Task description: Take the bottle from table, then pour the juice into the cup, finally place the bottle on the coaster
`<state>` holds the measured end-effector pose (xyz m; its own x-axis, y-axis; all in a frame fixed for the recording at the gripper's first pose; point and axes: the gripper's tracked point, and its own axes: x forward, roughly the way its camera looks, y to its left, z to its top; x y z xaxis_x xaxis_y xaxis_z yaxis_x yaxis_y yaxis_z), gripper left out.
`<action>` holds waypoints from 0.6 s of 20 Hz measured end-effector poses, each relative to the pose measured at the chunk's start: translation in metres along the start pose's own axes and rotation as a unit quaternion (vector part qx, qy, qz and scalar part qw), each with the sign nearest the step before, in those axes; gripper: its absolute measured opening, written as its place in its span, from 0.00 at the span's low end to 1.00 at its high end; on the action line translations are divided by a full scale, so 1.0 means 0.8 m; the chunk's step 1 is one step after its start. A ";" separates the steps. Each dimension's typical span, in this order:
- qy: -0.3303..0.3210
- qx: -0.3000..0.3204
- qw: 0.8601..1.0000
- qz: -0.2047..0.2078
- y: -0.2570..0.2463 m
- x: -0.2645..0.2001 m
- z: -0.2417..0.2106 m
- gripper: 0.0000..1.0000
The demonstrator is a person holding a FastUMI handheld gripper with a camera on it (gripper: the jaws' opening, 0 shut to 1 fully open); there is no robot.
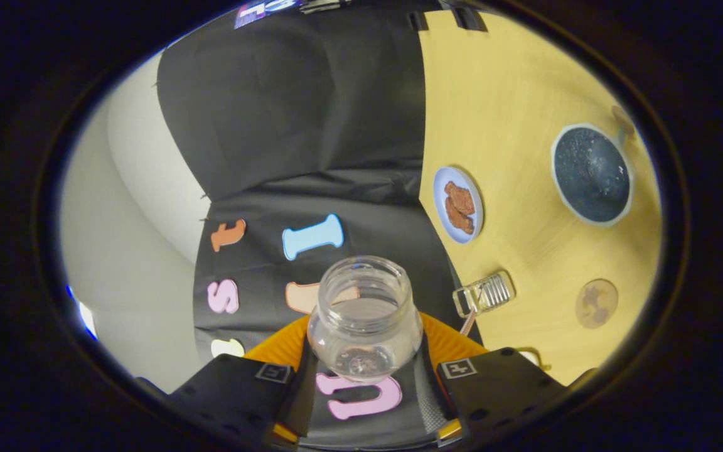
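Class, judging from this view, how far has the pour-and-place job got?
Done: the clear wide-mouthed bottle is off the yellow wooden table, clamped between the gripper's jaws. In hand: pouring; the scene looks rolled sideways, yet the mouth is not over the small clear ribbed cup, and juice there cannot be judged. Left: setting the bottle on the bare round brown coaster.

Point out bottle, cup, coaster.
bottle (pixel 364 326): gripper view, clear body between the fingers.
cup (pixel 486 293): gripper view, ribbed glass side.
coaster (pixel 596 303): gripper view, centre of the round disc.
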<state>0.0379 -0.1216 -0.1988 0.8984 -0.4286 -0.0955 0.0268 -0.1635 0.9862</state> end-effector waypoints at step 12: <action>0.041 -0.298 0.950 -0.084 -0.056 -0.023 -0.022 0.71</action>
<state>0.0277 -0.0911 -0.2386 0.8895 -0.3669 -0.2723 0.3951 0.3184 0.8617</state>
